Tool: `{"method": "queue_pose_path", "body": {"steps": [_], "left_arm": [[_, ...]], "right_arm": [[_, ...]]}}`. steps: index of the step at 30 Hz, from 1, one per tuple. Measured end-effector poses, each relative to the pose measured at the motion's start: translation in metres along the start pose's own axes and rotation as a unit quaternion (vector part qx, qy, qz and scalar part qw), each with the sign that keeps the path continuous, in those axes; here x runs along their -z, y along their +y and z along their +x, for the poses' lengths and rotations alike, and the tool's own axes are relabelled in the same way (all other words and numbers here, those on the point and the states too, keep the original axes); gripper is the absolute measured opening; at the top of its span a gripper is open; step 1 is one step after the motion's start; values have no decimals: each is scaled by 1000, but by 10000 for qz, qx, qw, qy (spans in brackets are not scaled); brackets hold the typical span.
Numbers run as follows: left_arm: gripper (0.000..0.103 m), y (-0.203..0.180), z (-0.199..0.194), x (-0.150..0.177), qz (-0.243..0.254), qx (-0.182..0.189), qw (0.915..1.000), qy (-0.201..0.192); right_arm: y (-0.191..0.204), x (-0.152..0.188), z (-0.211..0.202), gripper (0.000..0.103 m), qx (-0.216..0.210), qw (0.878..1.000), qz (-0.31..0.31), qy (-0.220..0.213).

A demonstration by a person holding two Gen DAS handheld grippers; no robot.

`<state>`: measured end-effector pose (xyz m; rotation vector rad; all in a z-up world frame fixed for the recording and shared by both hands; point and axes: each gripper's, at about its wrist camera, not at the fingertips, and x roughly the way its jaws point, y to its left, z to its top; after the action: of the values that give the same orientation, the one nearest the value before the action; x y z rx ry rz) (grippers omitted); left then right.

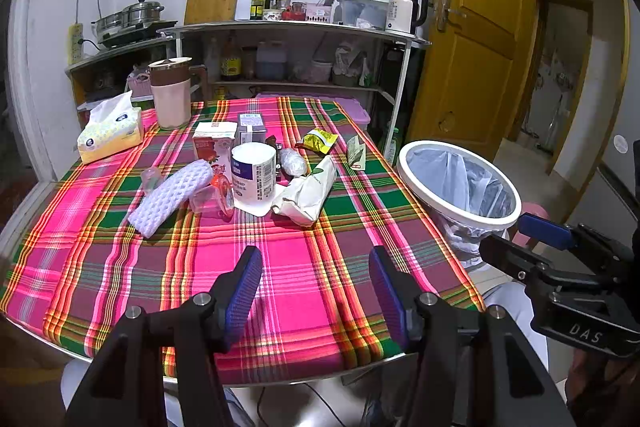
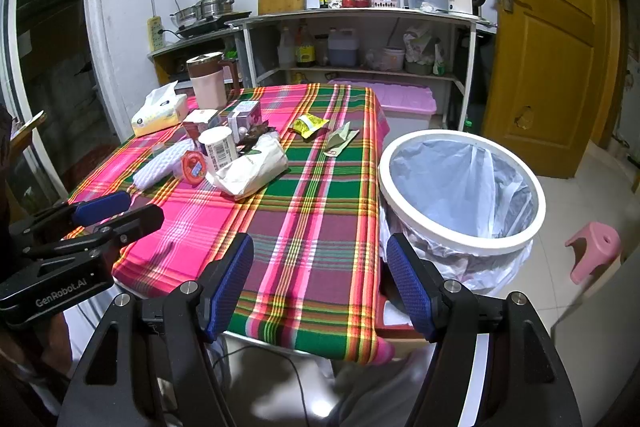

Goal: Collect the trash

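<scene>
Trash lies mid-table on the plaid cloth [image 1: 304,267]: a white foam net sleeve [image 1: 172,197], a clear cup with red lid [image 1: 214,197], a white round tub [image 1: 254,179], a crumpled paper bag [image 1: 308,189], a yellow-green wrapper [image 1: 318,140] and a folded paper scrap [image 1: 356,153]. The bag [image 2: 252,167] and wrapper [image 2: 308,125] also show in the right wrist view. A white-rimmed bin with a plastic liner [image 2: 460,187] stands right of the table. My left gripper [image 1: 316,291] is open and empty over the near table edge. My right gripper [image 2: 320,279] is open and empty near the table's front right corner.
A tissue pack [image 1: 110,133], a pink-and-brown jug [image 1: 171,93] and two cartons [image 1: 230,139] stand at the table's back left. Kitchen shelves [image 1: 296,31] stand behind. A wooden door [image 1: 476,27] is at the right. A pink stool [image 2: 594,251] sits on the floor beyond the bin.
</scene>
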<state>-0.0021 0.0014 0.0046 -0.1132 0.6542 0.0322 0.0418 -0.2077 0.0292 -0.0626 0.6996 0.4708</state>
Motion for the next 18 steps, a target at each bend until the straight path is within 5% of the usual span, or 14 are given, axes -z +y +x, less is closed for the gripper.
{"method": "queue_pose_path", "body": {"steps": [18], "left_arm": [[55,0,-8,1,-11,5,10000,13]], "right_arm": [[4,0,0,70,-4,10000,2,20]]}}
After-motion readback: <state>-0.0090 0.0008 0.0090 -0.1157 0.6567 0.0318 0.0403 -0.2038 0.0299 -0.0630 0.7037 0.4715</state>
